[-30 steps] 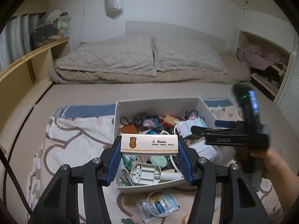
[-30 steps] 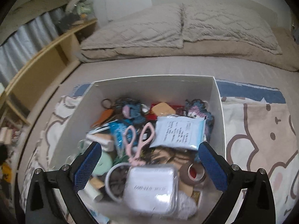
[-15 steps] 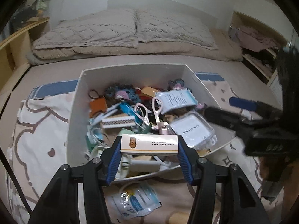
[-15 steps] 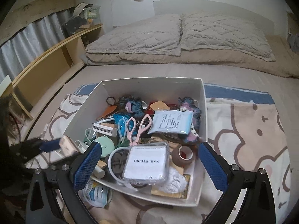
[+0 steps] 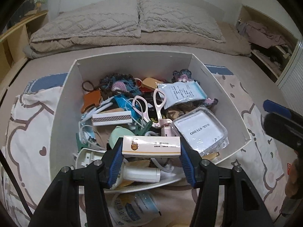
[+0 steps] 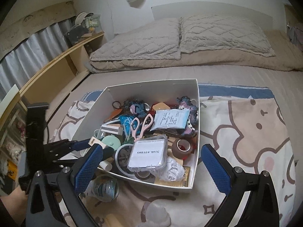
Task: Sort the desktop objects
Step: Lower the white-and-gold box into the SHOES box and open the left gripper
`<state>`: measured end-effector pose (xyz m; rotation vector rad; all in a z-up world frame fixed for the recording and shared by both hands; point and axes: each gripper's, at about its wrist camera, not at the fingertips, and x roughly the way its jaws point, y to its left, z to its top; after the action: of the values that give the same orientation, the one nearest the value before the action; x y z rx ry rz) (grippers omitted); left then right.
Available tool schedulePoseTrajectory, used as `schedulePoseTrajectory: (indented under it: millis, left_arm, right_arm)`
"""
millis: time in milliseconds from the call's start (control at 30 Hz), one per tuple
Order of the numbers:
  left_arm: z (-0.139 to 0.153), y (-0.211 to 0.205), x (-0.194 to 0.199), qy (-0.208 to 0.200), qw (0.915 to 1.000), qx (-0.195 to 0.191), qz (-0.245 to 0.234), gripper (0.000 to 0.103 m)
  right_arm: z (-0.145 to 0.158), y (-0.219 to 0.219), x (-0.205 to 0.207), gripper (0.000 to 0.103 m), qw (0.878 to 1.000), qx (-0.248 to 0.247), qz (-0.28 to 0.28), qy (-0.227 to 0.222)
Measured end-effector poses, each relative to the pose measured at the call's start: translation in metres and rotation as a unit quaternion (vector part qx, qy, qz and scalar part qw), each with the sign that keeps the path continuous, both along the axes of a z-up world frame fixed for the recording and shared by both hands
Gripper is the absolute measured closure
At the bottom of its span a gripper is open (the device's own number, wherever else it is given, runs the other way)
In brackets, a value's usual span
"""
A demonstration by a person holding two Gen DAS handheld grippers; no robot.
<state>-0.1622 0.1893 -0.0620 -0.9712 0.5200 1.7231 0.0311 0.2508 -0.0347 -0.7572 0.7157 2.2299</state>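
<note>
My left gripper (image 5: 151,148) is shut on a small white-and-orange carton (image 5: 151,144), held level over the near end of the white storage box (image 5: 132,56). The storage box is full of small things: pink scissors (image 5: 151,106), a clear "NAIL STUDIO" case (image 5: 199,130), a striped matchbox (image 5: 111,118) and a blue-white sachet (image 5: 181,92). In the right wrist view my right gripper (image 6: 151,162) stands open and bare above the storage box's (image 6: 151,82) near rim. There the left gripper (image 6: 75,145) comes in from the left.
The storage box rests on a cartoon-print blanket (image 6: 246,132) on a bed. A round sachet (image 5: 132,208) lies on the blanket just before the near wall. Pillows (image 5: 132,24) lie behind, a wooden shelf (image 6: 56,64) to the left, an open closet (image 5: 265,37) to the right.
My left gripper has sunk and tipped down over the storage box with the carton still in it. My right gripper has drawn back, so the storage box looks smaller in its view.
</note>
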Motion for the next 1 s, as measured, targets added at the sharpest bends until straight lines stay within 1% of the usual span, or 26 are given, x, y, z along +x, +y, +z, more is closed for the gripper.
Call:
schedulePoseTrajectory:
  millis: [267,467,500,567,633,800,833,867,1000]
  left_arm:
    - [-0.018,0.012,0.005,0.002,0.9994,-0.029,-0.020,0.047]
    - [-0.026,0.018,0.002,-0.016,0.9990,-0.038,-0.017,0.046]
    - [-0.027,0.018,0.002,-0.019,0.9988,-0.041,-0.017,0.044]
    - [-0.026,0.017,0.001,-0.022,0.9989,-0.040,-0.013,0.027]
    - [-0.024,0.016,0.002,-0.022,0.9991,-0.035,-0.011,0.018]
    - [-0.015,0.011,0.004,-0.017,0.9996,-0.022,-0.010,0.015]
    - [-0.012,0.009,0.005,-0.015,0.9997,-0.018,-0.009,0.013]
    - [-0.010,0.007,0.006,-0.012,0.9998,-0.014,-0.007,0.010]
    - [0.002,-0.003,0.007,0.009,1.0000,0.001,-0.003,0.009]
  right_arm:
    - [-0.002,0.003,0.009,0.000,1.000,-0.010,-0.009,0.006]
    - [-0.006,0.002,0.011,0.000,1.000,-0.014,-0.013,-0.005]
    - [-0.006,0.002,0.011,0.000,1.000,-0.015,-0.014,-0.005]
    - [-0.007,0.001,0.012,0.000,1.000,-0.017,-0.017,-0.004]
    - [-0.007,-0.001,0.013,0.000,1.000,-0.019,-0.019,-0.001]
    - [-0.005,-0.005,0.013,0.000,0.999,-0.021,-0.029,0.019]
    - [-0.003,-0.008,0.013,0.000,0.999,-0.020,-0.029,0.025]
    - [-0.002,-0.009,0.013,0.000,0.999,-0.019,-0.029,0.027]
    - [0.002,-0.016,0.011,0.000,0.999,-0.009,-0.032,0.035]
